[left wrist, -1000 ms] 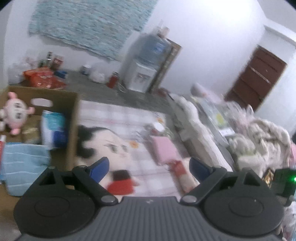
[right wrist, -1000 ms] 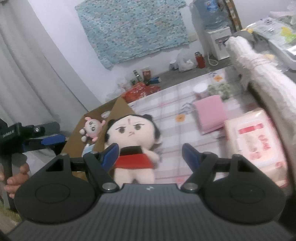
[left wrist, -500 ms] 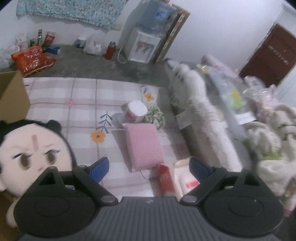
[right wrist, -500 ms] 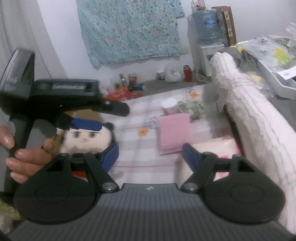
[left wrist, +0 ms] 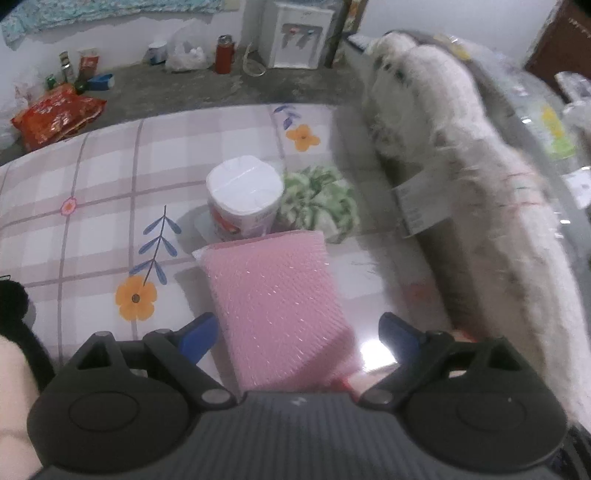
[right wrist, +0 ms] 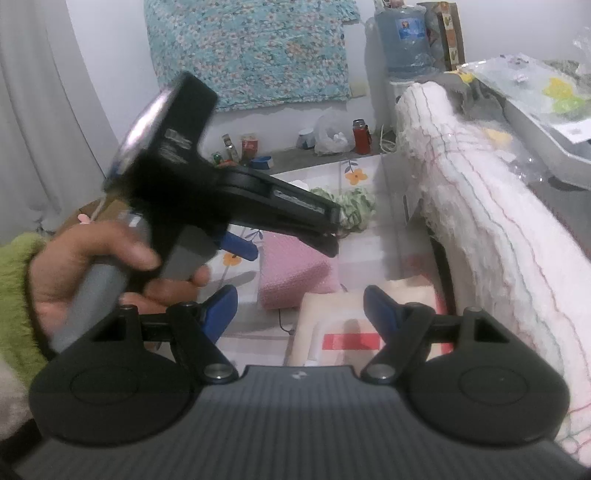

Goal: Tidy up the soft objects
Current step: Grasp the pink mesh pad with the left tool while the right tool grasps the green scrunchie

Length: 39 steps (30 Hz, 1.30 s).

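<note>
Moved: left gripper (left wrist: 297, 334) swung from plush doll to pink bubble-wrap pouch (left wrist: 275, 301) | jaws spread, straddling it untouched | right gripper (right wrist: 300, 308) spread, empty

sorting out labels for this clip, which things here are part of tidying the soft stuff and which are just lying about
Part of the job:
pink sponge pack
green and white cloth
tissue pack
plush doll

Just lying about:
water dispenser
red flask
orange snack bag
</note>
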Available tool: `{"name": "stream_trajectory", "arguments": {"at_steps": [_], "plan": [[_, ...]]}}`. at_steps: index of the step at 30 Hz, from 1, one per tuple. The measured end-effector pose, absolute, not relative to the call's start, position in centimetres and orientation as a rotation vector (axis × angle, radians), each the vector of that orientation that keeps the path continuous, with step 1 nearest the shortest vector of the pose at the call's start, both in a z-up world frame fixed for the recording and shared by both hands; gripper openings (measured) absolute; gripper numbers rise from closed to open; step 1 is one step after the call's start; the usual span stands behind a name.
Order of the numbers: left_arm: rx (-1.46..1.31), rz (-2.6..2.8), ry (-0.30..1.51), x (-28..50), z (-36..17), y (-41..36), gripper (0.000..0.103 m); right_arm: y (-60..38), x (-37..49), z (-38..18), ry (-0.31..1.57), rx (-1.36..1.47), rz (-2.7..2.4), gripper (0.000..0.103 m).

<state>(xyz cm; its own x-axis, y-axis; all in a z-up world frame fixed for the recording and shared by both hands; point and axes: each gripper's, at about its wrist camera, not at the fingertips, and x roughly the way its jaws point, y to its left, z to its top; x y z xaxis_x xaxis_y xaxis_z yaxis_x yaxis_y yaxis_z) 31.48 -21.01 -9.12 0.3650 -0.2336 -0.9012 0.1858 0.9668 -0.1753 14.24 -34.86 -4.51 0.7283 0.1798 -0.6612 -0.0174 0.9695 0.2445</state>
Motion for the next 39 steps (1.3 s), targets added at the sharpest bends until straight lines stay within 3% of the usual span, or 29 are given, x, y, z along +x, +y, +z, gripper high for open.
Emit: {"name": "stream_trajectory", "arguments": {"at_steps": [12, 16, 22, 32, 39], "plan": [[-0.073, -0.182, 1.218, 33.6, -11.4, -21.3, 0.098, -35.3, 13.9, -5.5, 0.748, 0.275, 0.124, 0.077], [-0.031, -0.172, 1.185, 33.4, -11.3, -21.2, 0.085, -35.2, 13.7, -5.5, 0.741, 0.273, 0.125, 0.077], [-0.102, -0.178, 1.183, 32.8, -10.6, -18.7, 0.082, -35.2, 13.6, -5.1, 0.734, 0.278, 0.122, 0.077], [-0.207, -0.264, 0.984, 28.0, -2.9, -13.1, 0.081, -34.8, 14.8, -1.7, 0.699, 0.194, 0.097, 0.077], [-0.289, -0.317, 0.847, 23.7, 1.2, -9.3, 0.081, -33.8, 22.6, -0.8, 0.789, -0.051, 0.227, 0.079]]}}
